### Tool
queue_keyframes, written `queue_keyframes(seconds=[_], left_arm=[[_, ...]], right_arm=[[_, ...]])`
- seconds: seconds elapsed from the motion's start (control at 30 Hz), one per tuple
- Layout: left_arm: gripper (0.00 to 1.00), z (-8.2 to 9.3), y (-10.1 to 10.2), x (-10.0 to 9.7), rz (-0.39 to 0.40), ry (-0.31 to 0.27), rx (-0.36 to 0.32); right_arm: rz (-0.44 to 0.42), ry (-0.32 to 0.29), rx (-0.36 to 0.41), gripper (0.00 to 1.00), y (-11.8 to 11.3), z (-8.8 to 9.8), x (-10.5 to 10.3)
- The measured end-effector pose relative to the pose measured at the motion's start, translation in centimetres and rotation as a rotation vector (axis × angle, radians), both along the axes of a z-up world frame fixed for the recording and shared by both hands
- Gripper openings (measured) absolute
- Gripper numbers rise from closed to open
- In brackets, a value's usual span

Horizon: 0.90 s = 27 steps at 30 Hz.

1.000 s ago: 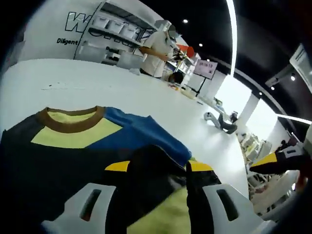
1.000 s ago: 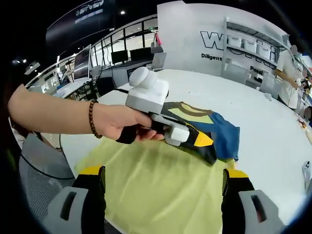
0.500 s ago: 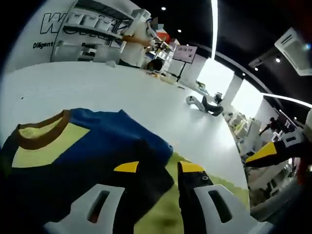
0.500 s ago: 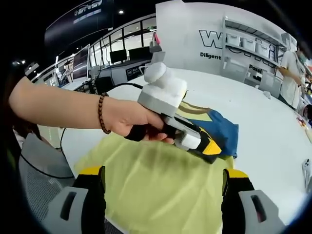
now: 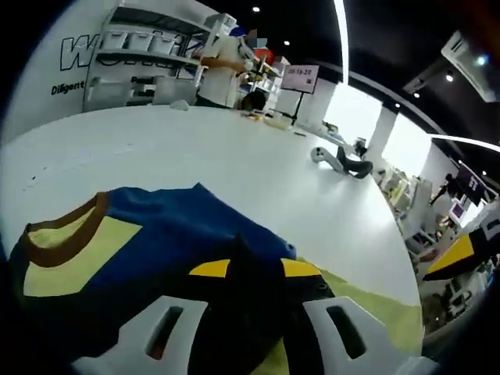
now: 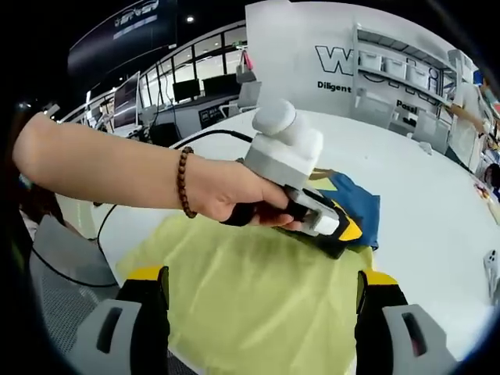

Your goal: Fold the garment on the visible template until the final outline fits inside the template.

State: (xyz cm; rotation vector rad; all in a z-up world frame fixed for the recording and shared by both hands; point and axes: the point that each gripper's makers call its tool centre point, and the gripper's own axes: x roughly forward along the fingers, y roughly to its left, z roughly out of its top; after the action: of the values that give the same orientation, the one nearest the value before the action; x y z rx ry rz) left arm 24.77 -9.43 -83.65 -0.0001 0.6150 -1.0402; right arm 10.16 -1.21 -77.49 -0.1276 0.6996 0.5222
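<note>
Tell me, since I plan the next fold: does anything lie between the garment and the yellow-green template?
Nothing visible does. The garment lies partly on the yellow-green template, and the left gripper is shut on its dark edge. The right gripper hangs open above bare template.

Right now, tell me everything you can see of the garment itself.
The garment is a soft knit shirt in blue, black and pale yellow panels with a brown ribbed collar. It lies partly folded on the white table, its near edge overlapping the yellow-green template. The left gripper is shut on a dark fold at that edge, lifting it slightly. The right gripper is open, hovering over the template, clear of the cloth.
</note>
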Motion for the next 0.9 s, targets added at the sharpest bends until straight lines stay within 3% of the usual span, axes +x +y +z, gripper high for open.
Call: queue_keyframes(seconds=[0.1, 0.4, 0.57, 0.7, 0.9], left_arm=[[0.14, -0.6, 0.0, 0.1, -0.006, -0.021, 0.045], [0.07, -0.9, 0.2, 0.7, 0.016, -0.039, 0.071], [0.06, -1.1, 0.1, 0.8, -0.023, -0.14, 0.152], [0.0, -1.0, 0.4, 1.2, 0.005, -0.159, 0.152], [0.0, -0.8, 0.7, 1.6, 0.042, -0.161, 0.117]], right_arm=[[-0.002, 0.002, 0.001, 0.99, -0.1, 0.0, 0.0], [-0.003, 0.001, 0.002, 0.99, 0.0, 0.1, 0.0], [-0.007, 0.0, -0.003, 0.99, -0.3, 0.2, 0.0], [-0.013, -0.001, -0.004, 0.99, -0.5, 0.3, -0.1], [-0.023, 0.0, -0.006, 0.99, -0.9, 0.3, -0.2]])
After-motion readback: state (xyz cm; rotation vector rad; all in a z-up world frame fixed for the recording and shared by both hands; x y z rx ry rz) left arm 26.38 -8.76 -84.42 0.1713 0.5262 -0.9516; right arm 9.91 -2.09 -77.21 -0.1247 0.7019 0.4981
